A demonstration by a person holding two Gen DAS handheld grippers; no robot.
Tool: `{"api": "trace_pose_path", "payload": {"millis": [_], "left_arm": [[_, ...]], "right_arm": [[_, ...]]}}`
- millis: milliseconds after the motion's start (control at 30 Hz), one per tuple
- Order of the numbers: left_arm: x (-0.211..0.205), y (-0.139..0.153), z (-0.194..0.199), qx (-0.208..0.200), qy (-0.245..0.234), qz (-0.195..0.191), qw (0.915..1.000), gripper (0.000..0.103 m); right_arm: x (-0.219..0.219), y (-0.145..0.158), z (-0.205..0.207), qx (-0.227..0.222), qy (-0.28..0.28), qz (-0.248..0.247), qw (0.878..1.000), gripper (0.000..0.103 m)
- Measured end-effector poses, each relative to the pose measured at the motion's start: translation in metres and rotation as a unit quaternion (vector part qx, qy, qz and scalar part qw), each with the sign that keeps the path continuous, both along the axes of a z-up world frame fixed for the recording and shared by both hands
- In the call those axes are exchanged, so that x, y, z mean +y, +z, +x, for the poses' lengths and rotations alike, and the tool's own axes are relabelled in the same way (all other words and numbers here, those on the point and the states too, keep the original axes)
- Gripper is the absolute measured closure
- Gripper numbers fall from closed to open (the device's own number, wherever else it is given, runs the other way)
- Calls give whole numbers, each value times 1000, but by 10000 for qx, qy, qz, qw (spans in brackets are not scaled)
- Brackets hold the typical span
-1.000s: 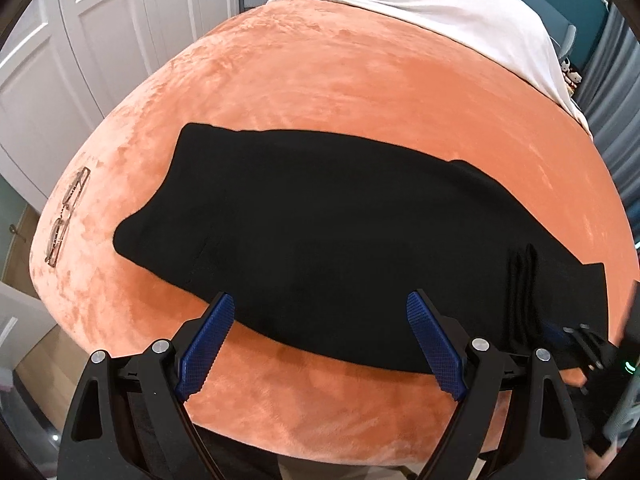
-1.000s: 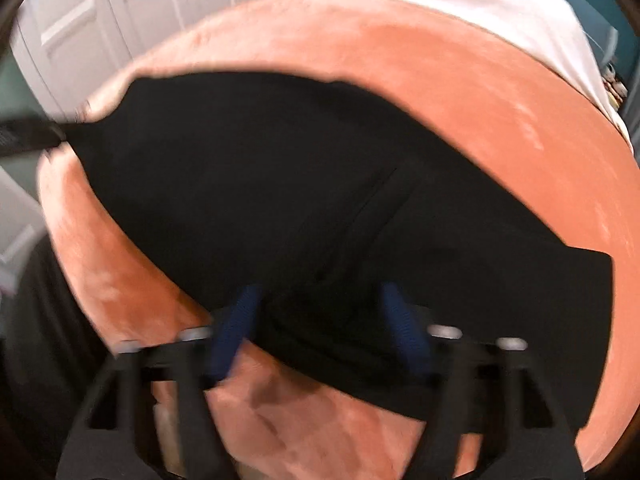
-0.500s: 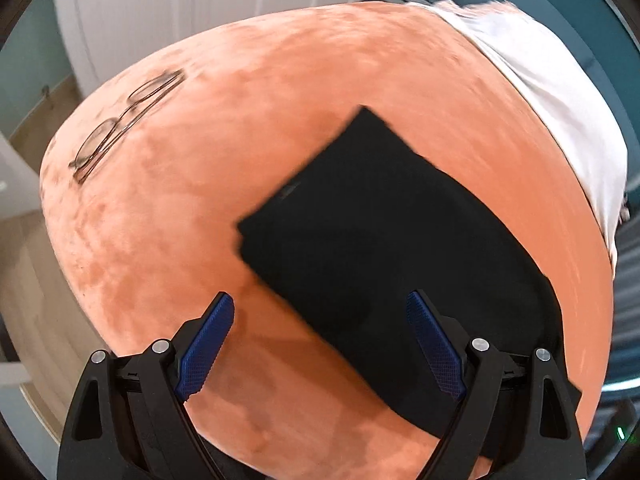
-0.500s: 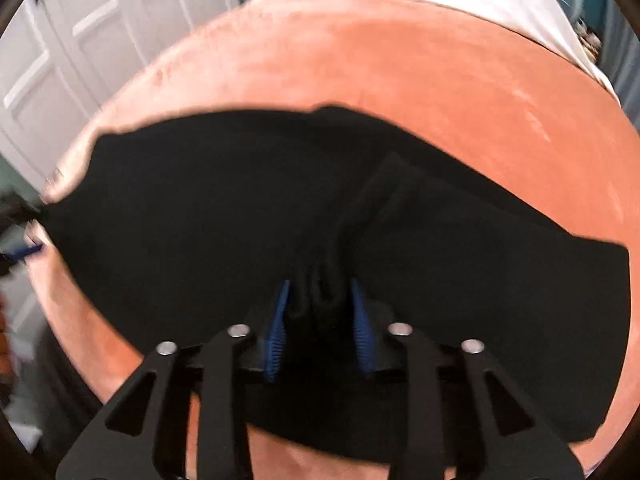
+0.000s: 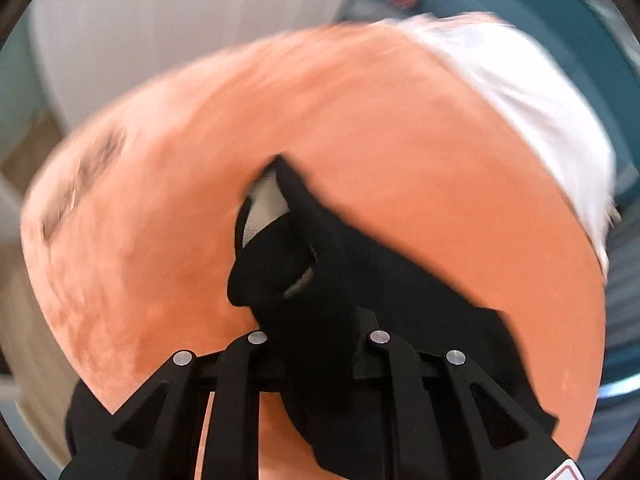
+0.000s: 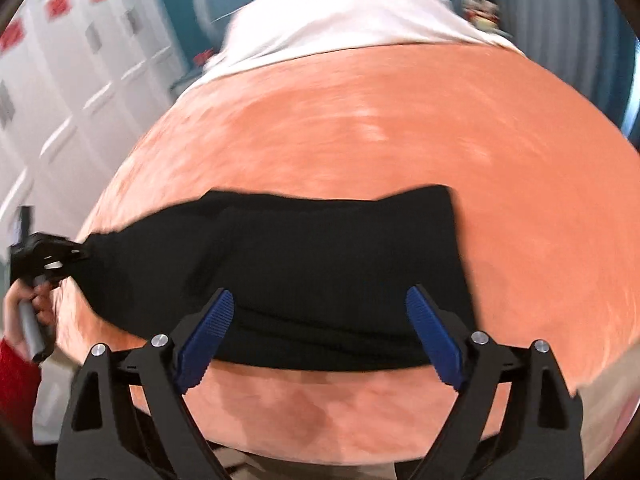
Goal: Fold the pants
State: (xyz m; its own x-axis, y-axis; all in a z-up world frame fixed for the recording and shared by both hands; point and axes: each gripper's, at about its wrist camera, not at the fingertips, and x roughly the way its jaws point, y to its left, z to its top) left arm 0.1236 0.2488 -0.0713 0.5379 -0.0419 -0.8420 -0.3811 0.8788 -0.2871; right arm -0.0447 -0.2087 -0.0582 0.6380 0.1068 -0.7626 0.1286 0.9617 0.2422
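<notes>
Nearest in the right wrist view: right gripper point(image 6: 320, 344), jaws opening, blue pads point(image 6: 208, 336) now spread wide, nothing between them, where half a second ago clamped on a bunch of cloth. Just beyond, pants point(image 6: 320, 276), black, flat on the orange blanket point(image 6: 380, 140), now shorter, doubled into a wide band. At far left, left gripper point(image 6: 78, 254) pinching the band's end, person's hand point(image 6: 28, 304) on its handle. Farther off, white sheet point(image 6: 340, 24).

In the left wrist view: left gripper point(image 5: 316, 340) closing, clamped on a lifted bunch of pants point(image 5: 304, 272); wide and empty before. Beyond, blurred glasses point(image 5: 80, 176) on the blanket point(image 5: 400, 128).
</notes>
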Motion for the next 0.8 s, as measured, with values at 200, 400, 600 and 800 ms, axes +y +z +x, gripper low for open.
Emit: {"api": "trace_pose_path", "payload": {"millis": [200,400,600,800], "left_arm": [[-183,95,-53,-929,-2347,287,9672,84],[-337,0,-101,106,-3897,991,9155,68],[-336,-27,-120,415,-3873,1069,9148,37],[-348,-22,-130,273,-3873,1391,9110,33]], "right_arm": [[-71,-6,-20,-147,-801,516,9953,17],[-102,-25,-29,-5,-1089,786,9909,17],[-118,-40,-29,110,-973,1275,9870,17],[-108,-69,25,477,-301,3043,9509,17]]}}
